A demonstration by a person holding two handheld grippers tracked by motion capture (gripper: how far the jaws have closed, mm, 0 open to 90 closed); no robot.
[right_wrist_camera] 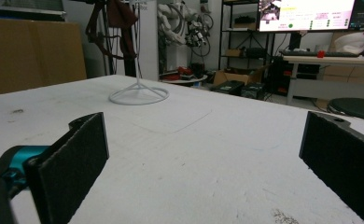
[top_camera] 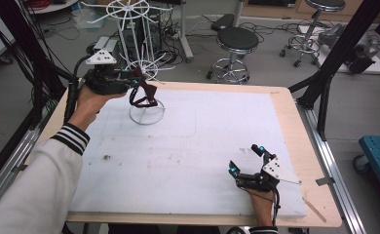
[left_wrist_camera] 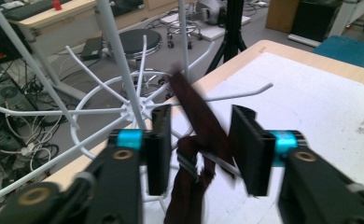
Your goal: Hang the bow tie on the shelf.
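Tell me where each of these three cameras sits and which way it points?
High view: above the person's side, looking forward and down on the white table; both forearms and grippers enter from below.
Left gripper view: on the left gripper, facing the white rack and dark red strap between its open fingers.
Right gripper view: on the right gripper, low over the table, facing the rack's base.
Shared: all show rack and strap.
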